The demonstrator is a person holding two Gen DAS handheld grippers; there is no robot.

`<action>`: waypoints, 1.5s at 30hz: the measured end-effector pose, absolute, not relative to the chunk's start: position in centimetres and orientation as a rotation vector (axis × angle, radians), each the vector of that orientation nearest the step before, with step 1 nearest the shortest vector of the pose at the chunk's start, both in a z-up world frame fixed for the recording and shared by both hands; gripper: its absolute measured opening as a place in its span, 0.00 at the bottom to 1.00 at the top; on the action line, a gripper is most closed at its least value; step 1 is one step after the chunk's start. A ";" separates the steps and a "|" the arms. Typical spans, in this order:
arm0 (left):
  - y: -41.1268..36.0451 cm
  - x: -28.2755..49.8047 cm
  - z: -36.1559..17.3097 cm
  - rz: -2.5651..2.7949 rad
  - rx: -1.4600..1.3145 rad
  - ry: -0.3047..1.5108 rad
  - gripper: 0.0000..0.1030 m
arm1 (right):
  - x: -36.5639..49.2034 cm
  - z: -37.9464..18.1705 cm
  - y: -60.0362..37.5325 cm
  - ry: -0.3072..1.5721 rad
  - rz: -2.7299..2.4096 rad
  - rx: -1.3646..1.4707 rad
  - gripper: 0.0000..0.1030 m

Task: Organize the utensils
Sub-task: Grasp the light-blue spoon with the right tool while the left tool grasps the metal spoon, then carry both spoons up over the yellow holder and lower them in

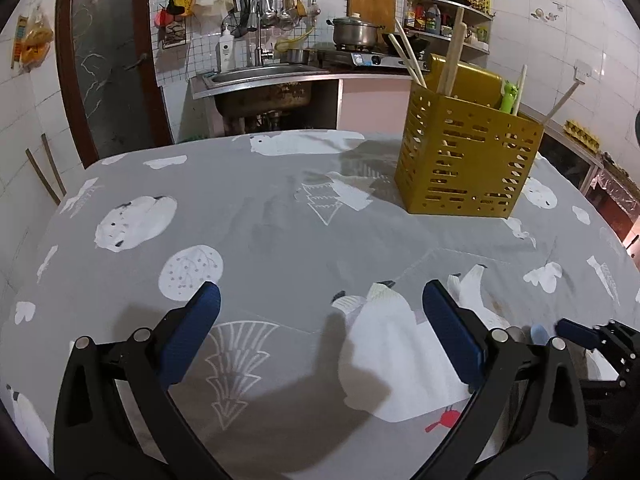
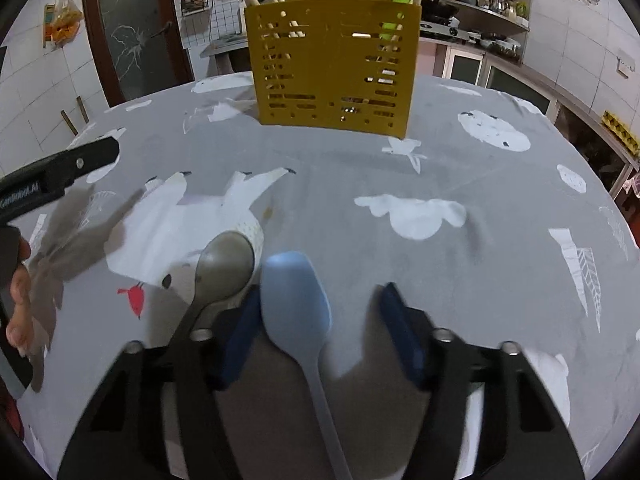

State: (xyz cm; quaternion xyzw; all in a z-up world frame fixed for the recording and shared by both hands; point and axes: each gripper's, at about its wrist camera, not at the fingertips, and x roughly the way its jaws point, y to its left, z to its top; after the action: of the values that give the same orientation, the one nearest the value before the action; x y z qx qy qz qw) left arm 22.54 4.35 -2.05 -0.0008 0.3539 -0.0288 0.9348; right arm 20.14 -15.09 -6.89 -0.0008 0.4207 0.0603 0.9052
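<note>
The right gripper straddles the blue spoon, jaws apart, not yet clamping. Centre on its neck, clear of the grey spoon. Left gripper open, empty.

Wide bare tablecloth lies ahead of the left gripper; yellow caddy blocks the far side, grey spoon and blue spoon crowd the near edge

Steel pot on stove
</note>
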 end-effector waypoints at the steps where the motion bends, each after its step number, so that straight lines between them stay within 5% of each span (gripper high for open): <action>1: 4.2 22.5 -2.1 -0.062 -0.004 0.728 0.95 | 20.2 -6.8 -15.1 0.869 0.125 -0.004 0.32; 18: -7.2 19.8 -5.1 -0.236 0.113 0.881 0.93 | 20.7 -6.5 -22.7 0.873 -0.008 0.091 0.32; 20: -8.1 19.9 -5.7 -0.243 0.113 0.914 0.87 | 20.6 -6.6 -23.0 0.870 -0.009 0.103 0.32; 28: -9.3 20.9 -5.9 -0.234 0.113 0.960 0.33 | 21.2 -6.5 -22.8 0.866 -0.014 0.086 0.32; 45: -6.1 23.5 -0.2 -0.184 0.003 0.799 0.33 | 21.2 -1.6 -24.1 0.714 0.014 0.194 0.32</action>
State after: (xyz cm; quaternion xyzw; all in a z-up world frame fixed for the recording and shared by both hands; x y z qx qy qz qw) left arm 23.51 -6.10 -0.20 0.0013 0.3886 -0.0892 0.9171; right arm 21.24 -24.07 -1.63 0.0949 0.3491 0.0066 0.9322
